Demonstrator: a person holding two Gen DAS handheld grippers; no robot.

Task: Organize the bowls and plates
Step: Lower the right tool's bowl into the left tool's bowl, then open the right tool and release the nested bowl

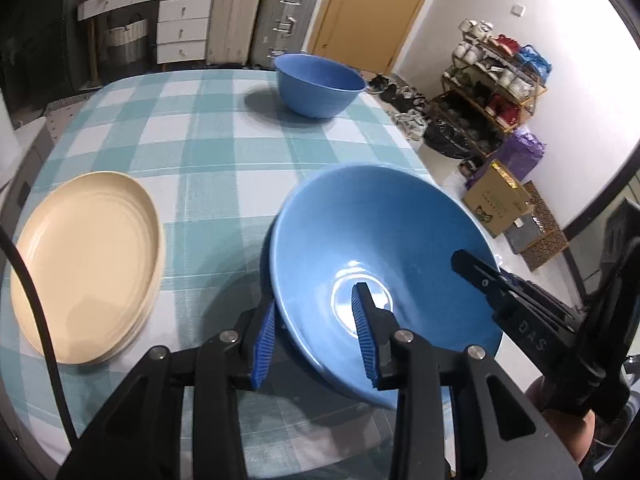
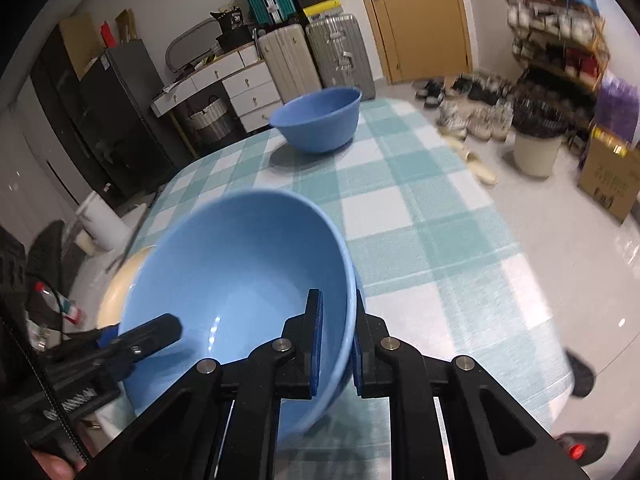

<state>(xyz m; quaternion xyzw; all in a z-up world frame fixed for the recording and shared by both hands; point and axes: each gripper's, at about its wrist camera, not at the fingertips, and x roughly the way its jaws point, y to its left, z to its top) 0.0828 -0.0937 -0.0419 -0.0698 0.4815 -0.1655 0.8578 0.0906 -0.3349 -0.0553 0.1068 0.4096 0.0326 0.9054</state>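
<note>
A large blue bowl (image 1: 384,240) sits tilted over the near right part of the table. My right gripper (image 2: 337,344) is shut on its rim, one pad inside and one outside. One right finger (image 1: 480,276) reaches into the bowl from the right. My left gripper (image 1: 316,340) is open and straddles the bowl's near left rim, with the inner pad clear of the wall. A left finger (image 2: 160,332) shows inside the bowl (image 2: 240,280). A second blue bowl (image 1: 320,84) stands upright at the table's far end. A stack of cream plates (image 1: 88,264) lies on the left.
The table (image 1: 208,140) has a teal and white checked cloth; its right edge drops to a tiled floor. A shoe rack (image 1: 492,92), a cardboard box (image 1: 496,204) and a white bin (image 2: 536,152) stand there. Suitcases (image 2: 316,56) and drawers (image 1: 182,28) are behind the table.
</note>
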